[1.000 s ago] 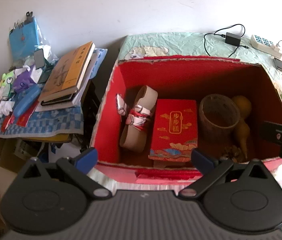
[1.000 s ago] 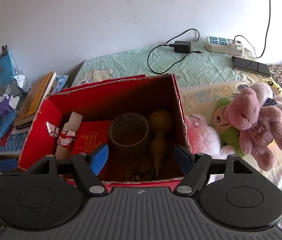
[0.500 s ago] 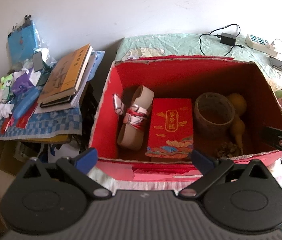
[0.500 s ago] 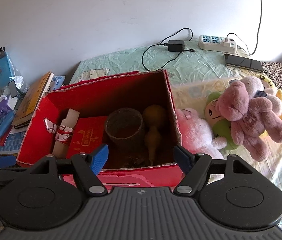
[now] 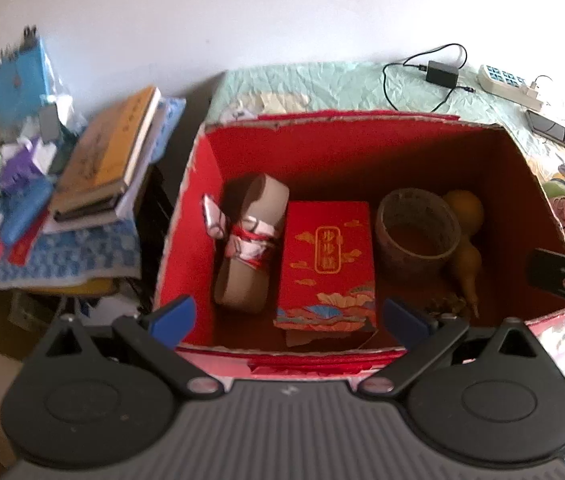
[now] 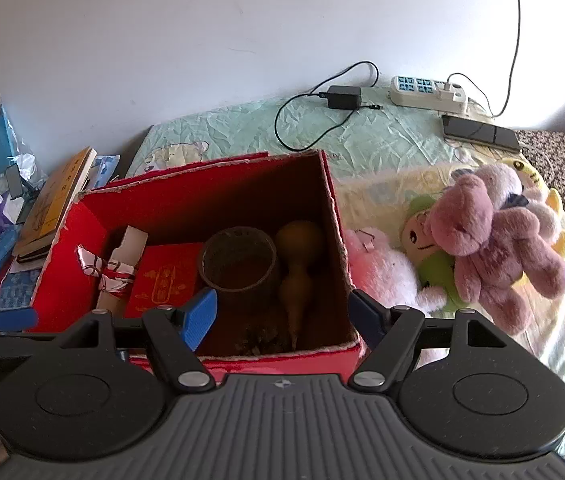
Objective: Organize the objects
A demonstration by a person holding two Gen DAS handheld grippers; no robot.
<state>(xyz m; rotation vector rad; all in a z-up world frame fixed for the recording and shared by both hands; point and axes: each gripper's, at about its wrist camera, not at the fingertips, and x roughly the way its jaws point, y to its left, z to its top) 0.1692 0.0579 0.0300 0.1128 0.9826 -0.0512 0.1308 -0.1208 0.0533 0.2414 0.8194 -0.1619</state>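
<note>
Both views are drawing back from the red box (image 5: 362, 160), which is sitting smaller in frame than a second ago. I am holding the left tool (image 5: 286, 314) and right tool (image 6: 282, 312) spread apart and empty, near its front wall. Next I am judging a reach right, to the soft plush toys (image 6: 494, 248) on the bed (image 6: 362, 132), gripping a limb. Inside: paper scroll (image 5: 250, 240), glossy gift box (image 5: 328, 264), woven cup (image 5: 416, 236), smooth gourd (image 5: 466, 240).
</note>
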